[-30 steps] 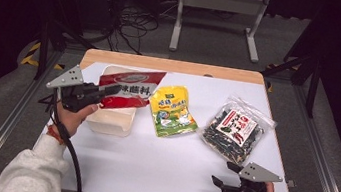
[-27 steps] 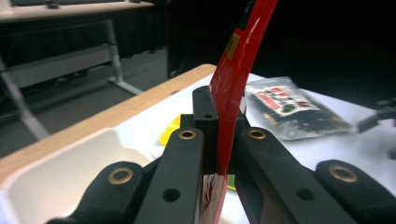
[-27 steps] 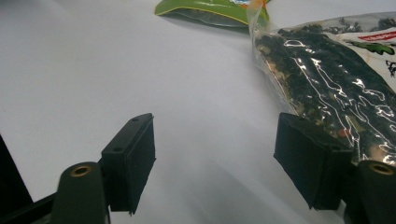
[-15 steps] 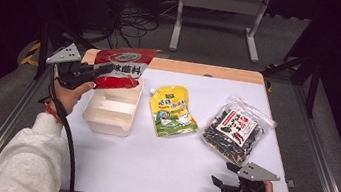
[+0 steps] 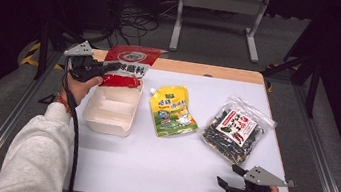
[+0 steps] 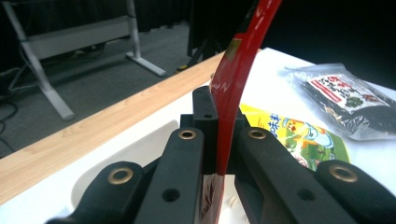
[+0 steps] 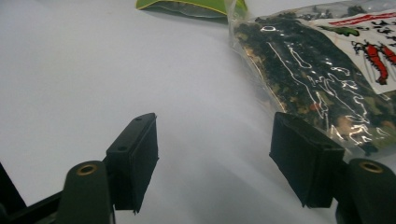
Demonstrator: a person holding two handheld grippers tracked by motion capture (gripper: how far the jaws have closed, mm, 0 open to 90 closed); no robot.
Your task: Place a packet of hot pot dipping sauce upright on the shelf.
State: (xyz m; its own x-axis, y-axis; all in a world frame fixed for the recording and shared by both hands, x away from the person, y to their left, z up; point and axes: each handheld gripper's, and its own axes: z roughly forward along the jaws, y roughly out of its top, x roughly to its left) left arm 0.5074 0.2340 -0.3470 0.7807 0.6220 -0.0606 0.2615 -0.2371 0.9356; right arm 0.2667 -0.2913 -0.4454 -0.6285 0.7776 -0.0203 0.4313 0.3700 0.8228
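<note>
A yellow-green pouch (image 5: pixel 173 111) lies mid-table (image 5: pixel 158 170); a clear bag of dark dried seaweed (image 5: pixel 237 130) (red-and-white label) sits apart on its right, a metal stand (image 5: pixel 219 4) behind.

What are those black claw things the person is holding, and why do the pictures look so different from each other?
They are grippers, hand-held pinchers with two black jaws each. One picture looks down from above the white table. The other two come from small cameras riding on each gripper, so you look along its jaws. The left gripper is pinched shut on a red packet, holding it over the far end of a white tray. The right gripper is open with nothing in it, near the table's edge. On the table lie a yellow pouch and a clear bag of dark dried bits.
</note>
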